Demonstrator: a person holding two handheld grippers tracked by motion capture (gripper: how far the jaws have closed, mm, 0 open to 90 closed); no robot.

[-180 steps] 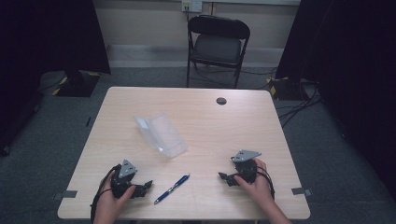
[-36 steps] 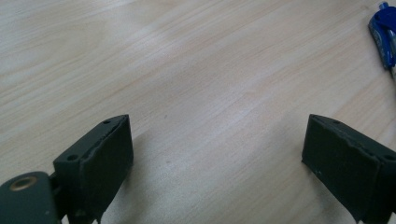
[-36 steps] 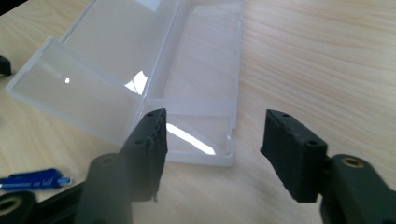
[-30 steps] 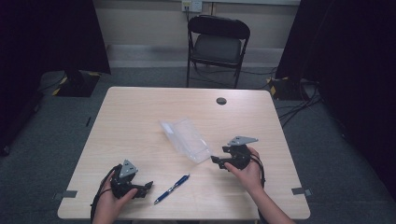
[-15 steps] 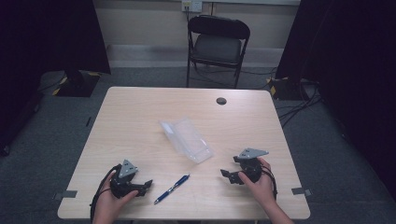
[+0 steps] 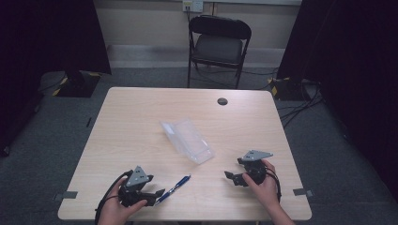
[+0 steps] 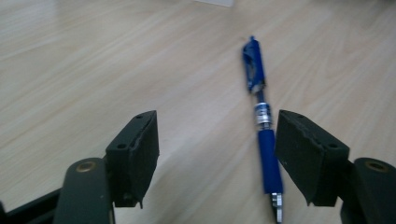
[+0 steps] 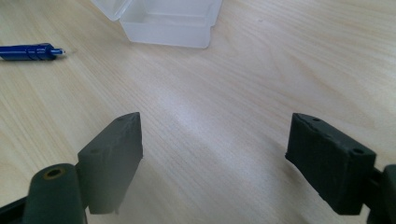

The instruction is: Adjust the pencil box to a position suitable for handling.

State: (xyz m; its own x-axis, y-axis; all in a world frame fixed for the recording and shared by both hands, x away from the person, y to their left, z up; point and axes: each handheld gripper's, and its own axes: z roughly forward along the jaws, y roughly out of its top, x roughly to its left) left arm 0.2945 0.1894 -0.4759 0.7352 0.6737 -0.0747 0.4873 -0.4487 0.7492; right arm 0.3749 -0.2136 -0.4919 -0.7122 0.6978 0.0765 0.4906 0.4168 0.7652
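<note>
A clear plastic case (image 6: 187, 140) lies at an angle in the middle of the wooden table (image 6: 126, 117); it looks opened out flat. A blue pen (image 6: 174, 187) rests near the front edge. My left gripper (image 6: 158, 193) sits open on the table by the pen's near end. In the left gripper view, the pen (image 7: 261, 116) lies between the jaws of the left gripper (image 7: 215, 154), close to the right-hand one and untouched. My right gripper (image 6: 233, 169) is open and empty, front right of the case. The right gripper view has the case (image 8: 168, 18) and pen (image 8: 28, 51) beyond the right gripper (image 8: 215, 156).
A small black round disc (image 6: 222, 101) sits on the table's far side. Behind the table stands a black folding chair (image 6: 218, 44). Cables (image 6: 300, 101) run over the floor at the right. Dark curtains flank both sides.
The case has shifted right from its place six seconds ago. In the last second my right gripper drew back from the case toward the front edge. The left gripper and pen stayed put.
</note>
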